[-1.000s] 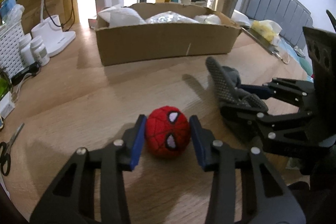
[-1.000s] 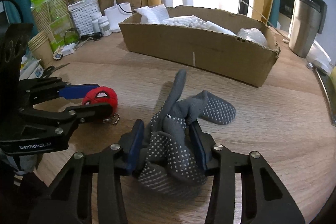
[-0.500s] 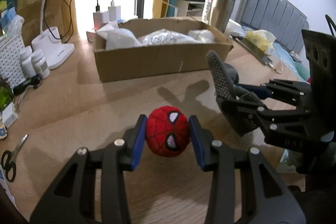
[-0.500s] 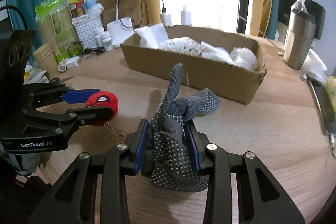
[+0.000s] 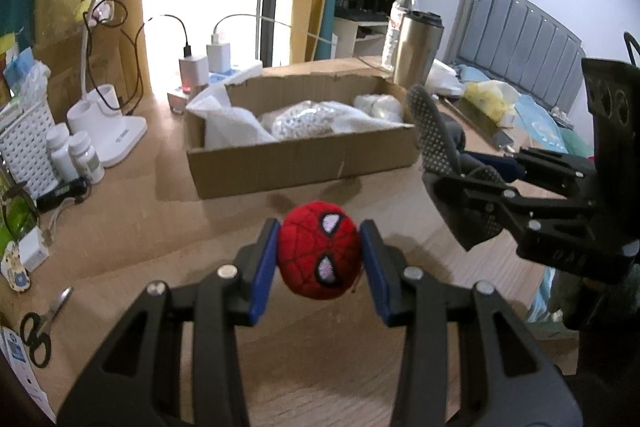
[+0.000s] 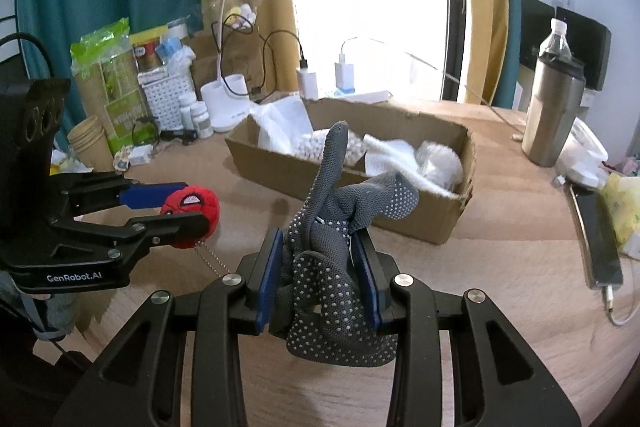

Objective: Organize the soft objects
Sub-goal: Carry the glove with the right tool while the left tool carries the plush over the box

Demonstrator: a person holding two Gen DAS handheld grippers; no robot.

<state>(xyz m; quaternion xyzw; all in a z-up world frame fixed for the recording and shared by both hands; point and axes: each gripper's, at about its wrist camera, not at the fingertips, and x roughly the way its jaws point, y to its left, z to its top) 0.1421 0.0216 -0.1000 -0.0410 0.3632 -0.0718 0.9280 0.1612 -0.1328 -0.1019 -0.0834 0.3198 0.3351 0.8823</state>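
Rising off the table [image 5: 120, 227] since a second ago, left gripper [image 5: 320, 259] pinches the plush [image 5: 318, 261], right gripper [image 6: 320, 267] pinches the glove [image 6: 332, 291] (both aloft), likely bound for the box [image 5: 304, 163].

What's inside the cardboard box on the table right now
The cardboard box holds white soft items: crumpled white sheets and a clear bag of white beads. Whatever lies beneath them is covered, and the box floor is hidden.
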